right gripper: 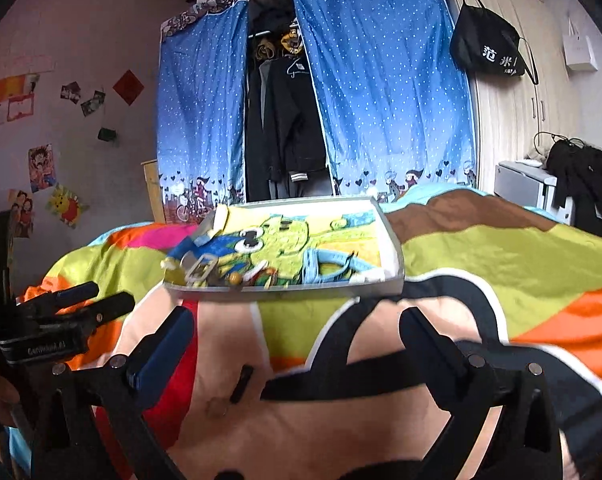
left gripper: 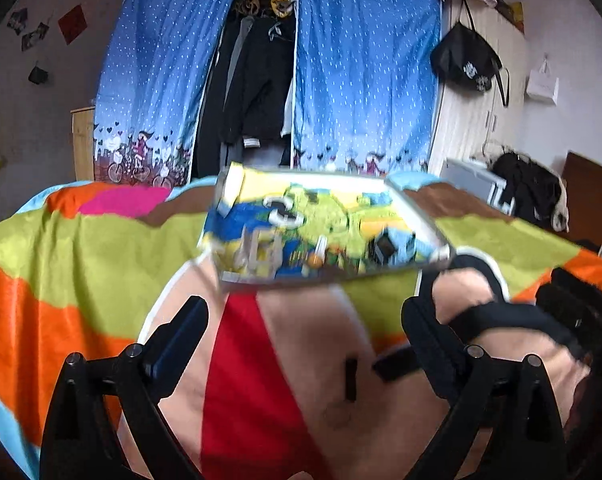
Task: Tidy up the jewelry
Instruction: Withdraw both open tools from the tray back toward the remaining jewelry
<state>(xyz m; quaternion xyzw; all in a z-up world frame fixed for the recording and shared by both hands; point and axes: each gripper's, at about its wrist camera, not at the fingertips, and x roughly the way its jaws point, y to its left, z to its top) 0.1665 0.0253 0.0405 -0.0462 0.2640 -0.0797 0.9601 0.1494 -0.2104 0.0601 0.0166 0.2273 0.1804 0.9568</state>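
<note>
Shallow white-rimmed tray (right gripper: 385, 240), lined with a cartoon frog picture, lies flat on the multicoloured bedspread (right gripper: 501, 256), ahead of both grippers. Its long axis runs left-right across both wrist views, one long side toward the cameras and the other toward the blue dotted wardrobe curtain (right gripper: 381, 92). Small jewelry pieces (right gripper: 205, 264) sit clustered in the tray's near-left part; among them a light rectangular buckle-like piece and a small orange bead, the rest too blurred to identify. A light-blue strap-like item (right gripper: 329, 264) lies toward the tray's right. Left gripper (left gripper: 305, 320): fingers spread wide, nothing between them, short of the tray's near edge. Right gripper (right gripper: 297, 332): fingers also spread, empty, likewise short of the tray. Left wrist view is motion-blurred. A small dark bar-shaped object (right gripper: 241, 384) lies on the bedspread between the right gripper's fingers.
</note>
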